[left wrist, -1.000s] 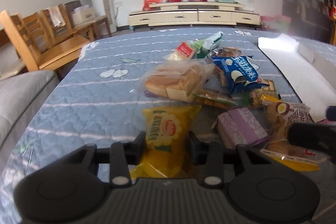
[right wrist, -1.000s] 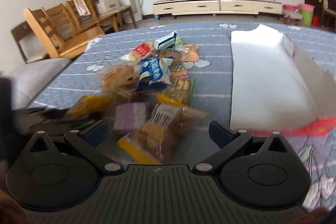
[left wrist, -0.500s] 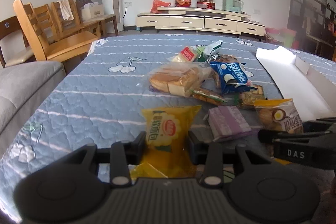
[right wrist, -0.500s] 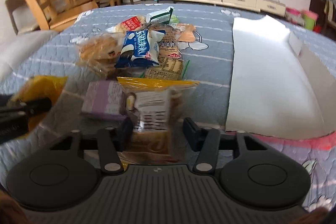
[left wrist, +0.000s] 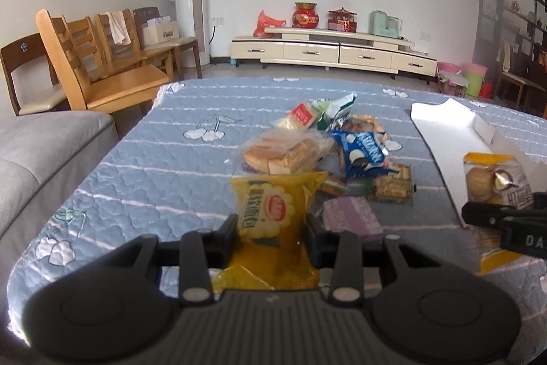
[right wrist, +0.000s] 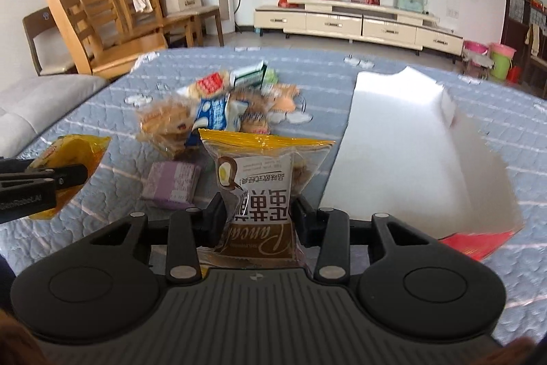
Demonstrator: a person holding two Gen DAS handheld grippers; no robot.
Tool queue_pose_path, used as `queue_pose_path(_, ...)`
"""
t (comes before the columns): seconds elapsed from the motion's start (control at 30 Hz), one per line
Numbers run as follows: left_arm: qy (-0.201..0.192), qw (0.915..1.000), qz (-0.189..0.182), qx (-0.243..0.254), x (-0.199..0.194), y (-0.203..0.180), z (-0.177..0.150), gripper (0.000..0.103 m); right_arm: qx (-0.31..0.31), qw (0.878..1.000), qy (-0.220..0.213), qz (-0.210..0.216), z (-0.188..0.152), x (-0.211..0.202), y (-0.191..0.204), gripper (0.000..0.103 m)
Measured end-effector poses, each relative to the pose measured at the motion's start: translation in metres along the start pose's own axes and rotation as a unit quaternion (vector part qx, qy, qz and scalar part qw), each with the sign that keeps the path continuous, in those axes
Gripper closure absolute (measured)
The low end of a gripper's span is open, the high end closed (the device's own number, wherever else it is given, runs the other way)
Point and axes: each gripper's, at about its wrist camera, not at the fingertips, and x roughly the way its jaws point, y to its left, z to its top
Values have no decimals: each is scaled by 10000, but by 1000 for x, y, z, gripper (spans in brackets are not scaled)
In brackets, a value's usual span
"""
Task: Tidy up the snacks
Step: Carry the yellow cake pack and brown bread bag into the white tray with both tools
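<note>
Both packs are off the quilt now: my left gripper [left wrist: 271, 233] pinches the yellow bread pack [left wrist: 273, 218], my right gripper [right wrist: 258, 221] clamps the brown cake pack [right wrist: 261, 190]. Snack pile [right wrist: 218, 112] beyond, white box [right wrist: 407, 139] right.

left gripper [left wrist: 271, 231]: matte black plastic, two blocky fingers on a straight cross-rail
left gripper body: ribbed dark grey centre panel, a round black housing on each side, two silver screw heads
right gripper [right wrist: 257, 217]: same black build, ribbed panel, round housings, silver screws
markings: white lettering on the finger sides, partly legible
</note>
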Motion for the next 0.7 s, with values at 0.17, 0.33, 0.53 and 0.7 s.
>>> queue_pose_path(0.17,-102,9999,-39,55,-10,-11,6,65,0,9998,-198,-53,3,-19,-6,53)
queue_pose_path(0.33,-160,9998,-93,77,-17,-22,11,65,-9,9994,-337,-109,6,-39,-15,53)
queue_pose_path(0.53,-207,9995,-170,145,-21,-37,16,65,102,9989,-402,-227,3,-51,-33,53)
queue_pose_path(0.7,-250,9989,-288,285,-22,-54,22,65,230,9983,-448,-307,1,-61,-47,53)
